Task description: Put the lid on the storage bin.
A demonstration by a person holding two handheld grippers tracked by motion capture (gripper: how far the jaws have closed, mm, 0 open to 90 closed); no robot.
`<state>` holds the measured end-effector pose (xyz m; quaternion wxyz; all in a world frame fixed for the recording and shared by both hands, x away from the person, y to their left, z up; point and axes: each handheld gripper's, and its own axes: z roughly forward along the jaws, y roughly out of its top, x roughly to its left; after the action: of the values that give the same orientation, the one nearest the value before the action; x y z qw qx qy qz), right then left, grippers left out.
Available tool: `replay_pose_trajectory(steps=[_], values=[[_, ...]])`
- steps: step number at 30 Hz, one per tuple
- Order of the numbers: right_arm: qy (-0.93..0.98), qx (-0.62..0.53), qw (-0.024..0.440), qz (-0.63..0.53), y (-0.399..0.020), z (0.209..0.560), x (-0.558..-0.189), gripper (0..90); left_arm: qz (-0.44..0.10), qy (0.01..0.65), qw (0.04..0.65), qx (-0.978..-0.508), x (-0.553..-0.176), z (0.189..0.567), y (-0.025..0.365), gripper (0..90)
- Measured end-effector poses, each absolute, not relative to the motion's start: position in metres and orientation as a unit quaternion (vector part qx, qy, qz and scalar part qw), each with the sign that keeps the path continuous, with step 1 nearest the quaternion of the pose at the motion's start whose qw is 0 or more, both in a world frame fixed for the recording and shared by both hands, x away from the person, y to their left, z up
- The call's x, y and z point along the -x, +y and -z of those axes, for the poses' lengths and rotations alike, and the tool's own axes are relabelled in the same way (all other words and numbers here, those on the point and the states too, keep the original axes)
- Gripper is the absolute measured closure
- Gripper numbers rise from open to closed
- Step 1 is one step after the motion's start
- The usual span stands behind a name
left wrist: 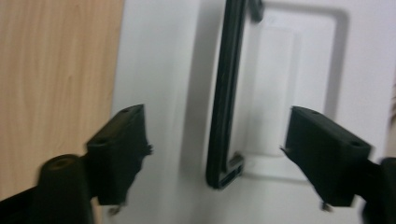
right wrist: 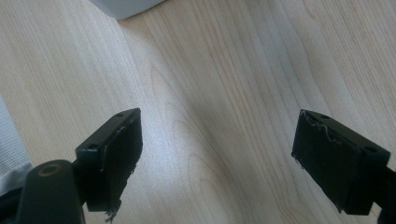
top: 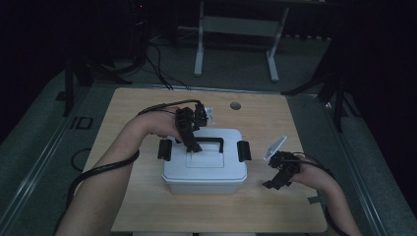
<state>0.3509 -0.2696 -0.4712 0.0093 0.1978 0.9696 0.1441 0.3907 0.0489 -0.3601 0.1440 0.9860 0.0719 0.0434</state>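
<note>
A white plastic box with a lid stands in the middle of the wooden table. It has a black carry handle lying on top and a black latch on each end. My left gripper hovers over the lid near the handle's left end. In the left gripper view the gripper is open; the handle runs between the jaws without touching either. My right gripper rests low at the box's right, open over bare wood, with a box corner beyond it.
A round grommet hole sits near the table's far edge. Behind the table stand a grey frame and floor cables. Bare wood lies in front of the box and to its right. A white fabric edge shows at the left of the right gripper view.
</note>
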Motion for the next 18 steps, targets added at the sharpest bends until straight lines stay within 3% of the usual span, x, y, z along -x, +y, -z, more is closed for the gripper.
replay_pose_trajectory(steps=[7, 18], values=[[0.97, -0.197, 0.011, -0.145, -0.269, 0.471, -0.351, 15.6, -0.066, 0.083, 0.173, -0.979, -0.387, 0.364, 0.065, 13.9], [0.969, -0.199, 0.011, -0.147, -0.269, 0.47, -0.35, 15.6, -0.069, 0.11, 0.209, -0.969, -0.38, 0.369, 0.101, 14.0]])
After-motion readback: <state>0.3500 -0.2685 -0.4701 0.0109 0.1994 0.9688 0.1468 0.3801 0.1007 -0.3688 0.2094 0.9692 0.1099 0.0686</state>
